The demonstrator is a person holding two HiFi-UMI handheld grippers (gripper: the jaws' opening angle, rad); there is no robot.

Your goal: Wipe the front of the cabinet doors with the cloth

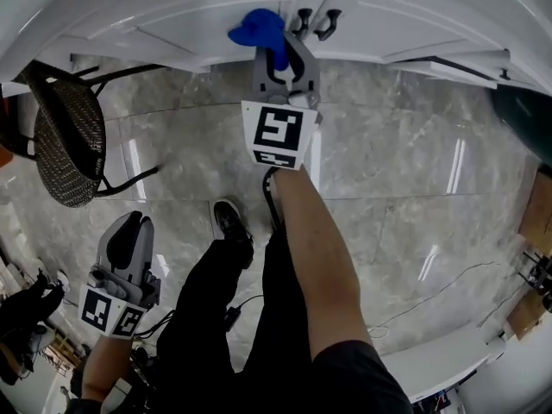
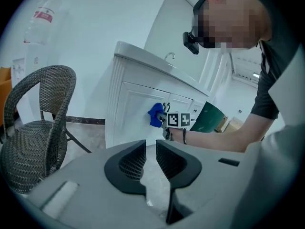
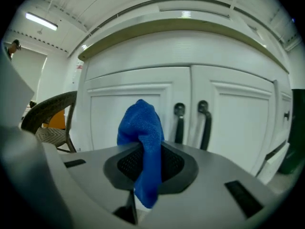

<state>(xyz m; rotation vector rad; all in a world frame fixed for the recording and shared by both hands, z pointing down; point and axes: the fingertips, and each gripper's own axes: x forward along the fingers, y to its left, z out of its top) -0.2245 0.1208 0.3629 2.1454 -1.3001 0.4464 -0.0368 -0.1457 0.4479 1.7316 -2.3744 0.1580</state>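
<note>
The blue cloth (image 3: pixel 143 132) hangs bunched between the jaws of my right gripper (image 3: pixel 147 156), which is shut on it. The cloth's top (image 1: pixel 257 28) is held up against the left white cabinet door (image 3: pixel 124 113), just left of the two dark handles (image 3: pixel 178 123) at the doors' meeting edge. The right door (image 3: pixel 238 118) lies beyond the handles. In the head view the right gripper (image 1: pixel 289 59) reaches forward on an outstretched arm. My left gripper (image 1: pixel 128 231) hangs low at the left, far from the cabinet (image 2: pixel 128 109), its jaws (image 2: pixel 150 156) close together with nothing between them.
A dark wicker chair (image 1: pixel 65 141) stands left of the cabinet on the grey marble floor. A dark green object (image 1: pixel 526 119) sits at the cabinet's right. The person's legs and shoes (image 1: pixel 228 222) are below the right arm. A thin cable (image 1: pixel 431 291) lies on the floor at right.
</note>
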